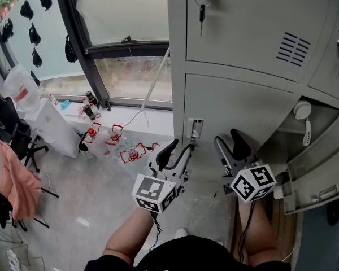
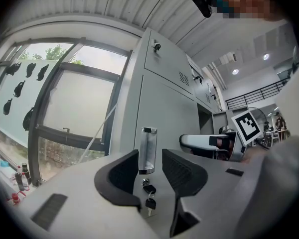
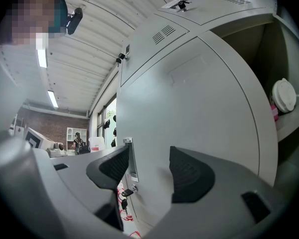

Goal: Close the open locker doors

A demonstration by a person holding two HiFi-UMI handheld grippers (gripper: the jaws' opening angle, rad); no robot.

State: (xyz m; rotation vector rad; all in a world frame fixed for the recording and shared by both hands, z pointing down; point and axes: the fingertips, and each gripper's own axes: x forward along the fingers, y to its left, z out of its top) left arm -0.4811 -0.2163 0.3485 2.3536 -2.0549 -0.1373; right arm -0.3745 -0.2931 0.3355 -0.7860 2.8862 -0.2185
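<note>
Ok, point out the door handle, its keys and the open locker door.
door handle (image 2: 147, 151), left gripper view, mid metal recess
keys (image 2: 150, 202), left gripper view, lower key's head
open locker door (image 1: 317, 177), head view, inner face

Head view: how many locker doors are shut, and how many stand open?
Shut: 3 (upper left door, lower left door, upper right door)
Open: 1 (lower right door)
Total: 4 doors

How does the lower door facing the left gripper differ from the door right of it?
The left door is shut flush; the right door hangs swung open. The left door shows its outer face, with handle and keys; the right door shows its inner side. Both are grey metal.
</note>
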